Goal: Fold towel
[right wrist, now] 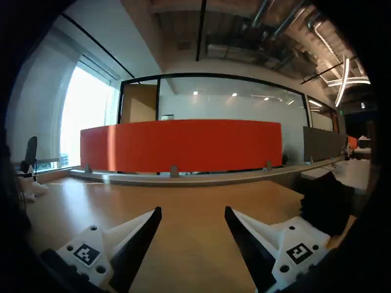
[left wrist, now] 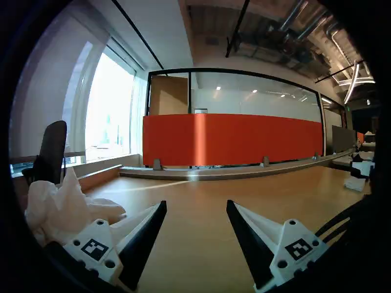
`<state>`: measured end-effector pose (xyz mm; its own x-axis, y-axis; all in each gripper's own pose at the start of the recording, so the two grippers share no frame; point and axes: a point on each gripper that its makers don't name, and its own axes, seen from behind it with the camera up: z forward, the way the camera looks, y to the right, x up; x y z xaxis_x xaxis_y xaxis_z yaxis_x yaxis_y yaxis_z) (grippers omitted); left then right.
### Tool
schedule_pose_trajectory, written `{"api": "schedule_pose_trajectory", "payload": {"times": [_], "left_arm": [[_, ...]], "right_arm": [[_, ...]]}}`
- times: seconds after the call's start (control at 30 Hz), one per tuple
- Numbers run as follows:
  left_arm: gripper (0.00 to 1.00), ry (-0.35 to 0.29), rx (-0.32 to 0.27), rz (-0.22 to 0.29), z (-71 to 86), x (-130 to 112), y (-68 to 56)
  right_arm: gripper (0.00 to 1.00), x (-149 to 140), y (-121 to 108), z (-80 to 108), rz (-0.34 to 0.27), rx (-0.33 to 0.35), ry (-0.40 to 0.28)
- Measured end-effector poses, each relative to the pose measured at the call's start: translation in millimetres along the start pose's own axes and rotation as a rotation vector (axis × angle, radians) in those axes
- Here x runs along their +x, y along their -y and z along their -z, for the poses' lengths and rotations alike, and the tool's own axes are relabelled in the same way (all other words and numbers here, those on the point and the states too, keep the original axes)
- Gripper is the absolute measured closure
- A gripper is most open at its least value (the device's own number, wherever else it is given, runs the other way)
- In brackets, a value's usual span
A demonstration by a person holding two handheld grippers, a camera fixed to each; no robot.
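The left gripper (left wrist: pixel 196 202) held its jaws wide, a crumpled towel (left wrist: pixel 58 207) left of them. The right gripper (right wrist: pixel 193 209) gaped too.

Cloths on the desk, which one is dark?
The black cloth heaped just right of the right claw; the crumpled cloth beside the left claw is white.

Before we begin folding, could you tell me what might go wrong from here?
1. The towel lies crumpled in a heap, left of the open left gripper. A grab there may catch a bunch of layers rather than one corner.
2. What looks like a dark cloth sits close to the open right gripper, by its right finger. It could snag or be picked up by mistake.
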<state>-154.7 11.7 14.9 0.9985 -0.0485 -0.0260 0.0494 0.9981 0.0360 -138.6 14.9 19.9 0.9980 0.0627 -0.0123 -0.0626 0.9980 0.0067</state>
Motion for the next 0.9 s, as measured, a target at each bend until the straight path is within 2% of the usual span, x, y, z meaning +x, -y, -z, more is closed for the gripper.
{"api": "schedule_pose_trajectory", "payload": {"times": [0.4,0.9], "left_arm": [[0.1,0.0,0.0,0.0,-0.1,0,0.0],[0.1,0.0,0.0,0.0,-0.1,0,0.1]], "right_arm": [[0.0,1,9,1.3,0.024,0.01,-0.007],[0.0,2,11,5.2,0.023,0.01,-0.007]]}}
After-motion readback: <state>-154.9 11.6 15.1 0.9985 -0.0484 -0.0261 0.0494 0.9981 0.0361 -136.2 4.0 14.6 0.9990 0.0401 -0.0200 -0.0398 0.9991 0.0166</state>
